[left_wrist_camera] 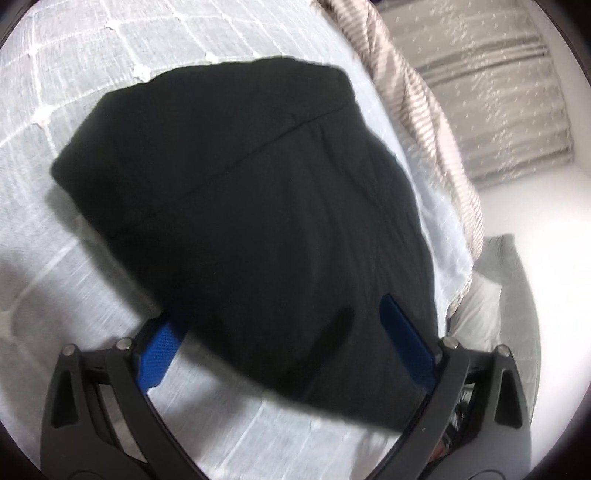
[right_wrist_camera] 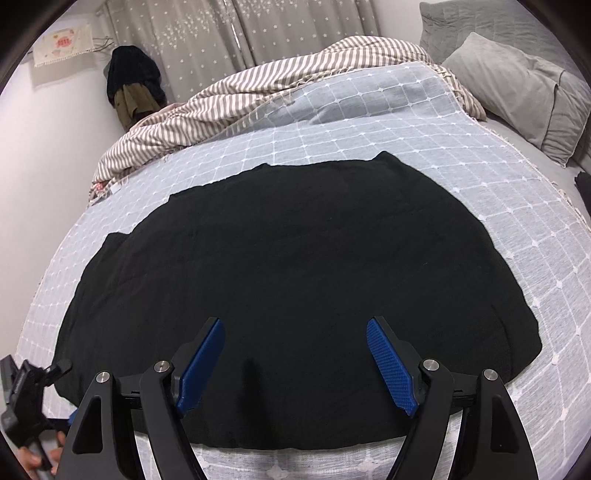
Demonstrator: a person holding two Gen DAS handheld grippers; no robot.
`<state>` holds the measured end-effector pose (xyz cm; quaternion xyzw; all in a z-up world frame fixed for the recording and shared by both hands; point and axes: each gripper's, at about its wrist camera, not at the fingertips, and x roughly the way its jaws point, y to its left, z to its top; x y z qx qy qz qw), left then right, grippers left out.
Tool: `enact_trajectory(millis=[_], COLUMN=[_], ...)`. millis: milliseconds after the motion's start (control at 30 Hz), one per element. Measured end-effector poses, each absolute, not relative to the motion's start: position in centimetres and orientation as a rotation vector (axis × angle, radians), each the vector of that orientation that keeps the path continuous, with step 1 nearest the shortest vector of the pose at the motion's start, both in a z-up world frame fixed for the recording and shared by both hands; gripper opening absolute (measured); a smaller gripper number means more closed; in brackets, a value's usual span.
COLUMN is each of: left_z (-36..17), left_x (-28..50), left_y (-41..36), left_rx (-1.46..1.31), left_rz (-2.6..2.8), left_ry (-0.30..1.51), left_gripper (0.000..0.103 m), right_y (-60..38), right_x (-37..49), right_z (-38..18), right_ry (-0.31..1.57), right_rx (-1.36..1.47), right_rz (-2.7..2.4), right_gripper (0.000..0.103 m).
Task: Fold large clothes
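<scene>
A large black garment point(right_wrist_camera: 295, 258) lies spread flat across the checked light-blue bed cover point(right_wrist_camera: 369, 122). In the left wrist view the black garment point(left_wrist_camera: 240, 203) shows a seam line and a folded edge on its left side. My left gripper point(left_wrist_camera: 282, 332) hovers over the garment's near edge with its blue pads point(left_wrist_camera: 406, 339) far apart and nothing pinched between them. Over the garment's near hem, my right gripper point(right_wrist_camera: 295, 321) also stands open, and only flat cloth lies below its blue pads point(right_wrist_camera: 391, 365).
A striped blanket point(right_wrist_camera: 258, 92) is bunched along the far side of the bed. Grey pillows point(right_wrist_camera: 517, 92) lie at the far right. Star-print curtains point(right_wrist_camera: 240, 33) and dark clothes point(right_wrist_camera: 133, 81) hang at the wall. A person's hand point(right_wrist_camera: 37, 459) shows at the lower left.
</scene>
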<state>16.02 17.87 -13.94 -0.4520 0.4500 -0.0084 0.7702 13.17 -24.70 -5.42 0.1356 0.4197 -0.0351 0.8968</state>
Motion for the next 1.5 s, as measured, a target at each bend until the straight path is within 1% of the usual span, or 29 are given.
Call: enact_trajectory(millis=[133, 200, 267, 300, 333, 367, 467, 533, 633, 800, 933, 1067, 1167, 1233, 1333, 1500], left_z=[-14.1, -14.3, -14.5, -14.6, -14.7, -14.9, -15.7, -14.9, -12.1, -7.6, -5.6, -4.5, -3.1, -2.3, -1.1, 0.6], left_x=[16.6, 17.0, 17.5, 17.8, 18.4, 18.6, 19.3, 19.2, 19.2, 17.0, 16.0, 15.9, 15.7, 15.8, 16.1, 16.2], left_y=[17.4, 17.6, 17.7, 17.8, 17.8, 18.2, 19.1, 19.1, 19.4, 22.0, 23.6, 23.1, 21.3, 20.1, 16.4, 12.6], left_rx=[-0.99, -1.014, -1.043, -1.056, -1.074, -1.093, -1.168, -1.158, -1.103, -0.996, -0.889, -0.818, -0.731, -0.689, -0.571, -0.448], left_rz=[-0.015, -0.01, 0.03, 0.044, 0.059, 0.07, 0.078, 0.059, 0.002, 0.016, 0.059, 0.031, -0.02, -0.076, -0.169, -0.283], left_ry=[0.864, 0.816, 0.792, 0.785, 0.781, 0.779, 0.782, 0.771, 0.721, 0.594, 0.542, 0.517, 0.476, 0.457, 0.436, 0.396], left_gripper=[0.099, 0.094, 0.083, 0.079, 0.068, 0.051, 0.028, 0.022, 0.02, 0.019, 0.019, 0.019, 0.019, 0.02, 0.021, 0.024], right_y=[-24.3, -24.1, -24.0, -23.9, -23.8, -23.7, -23.3, -22.6, -21.2, -18.4, -15.3, -12.0, -9.3, -7.8, -6.7, -8.2], right_x=[13.5, 13.5, 13.6, 13.7, 13.9, 14.0, 14.2, 14.3, 14.2, 13.7, 13.6, 13.7, 14.1, 14.7, 16.0, 16.9], right_z=[-5.8, -6.1, -6.4, -6.5, -6.7, -6.8, -7.1, -7.0, -6.5, -5.4, -5.5, -6.3, -7.6, -9.0, -11.0, -10.3], right_ry=[0.881, 0.887, 0.895, 0.9, 0.906, 0.912, 0.921, 0.921, 0.905, 0.864, 0.858, 0.878, 0.896, 0.941, 0.97, 1.003], right_rx=[0.27, 0.275, 0.28, 0.28, 0.28, 0.278, 0.267, 0.252, 0.221, 0.157, 0.131, 0.126, 0.104, 0.075, 0.018, 0.093], right_rz=[-0.062, -0.06, -0.058, -0.057, -0.055, -0.053, -0.057, -0.046, -0.015, 0.048, 0.141, 0.277, 0.386, 0.453, 0.49, 0.551], right_gripper=[0.081, 0.081, 0.081, 0.081, 0.081, 0.081, 0.081, 0.081, 0.081, 0.081, 0.081, 0.081, 0.081, 0.081, 0.084, 0.084])
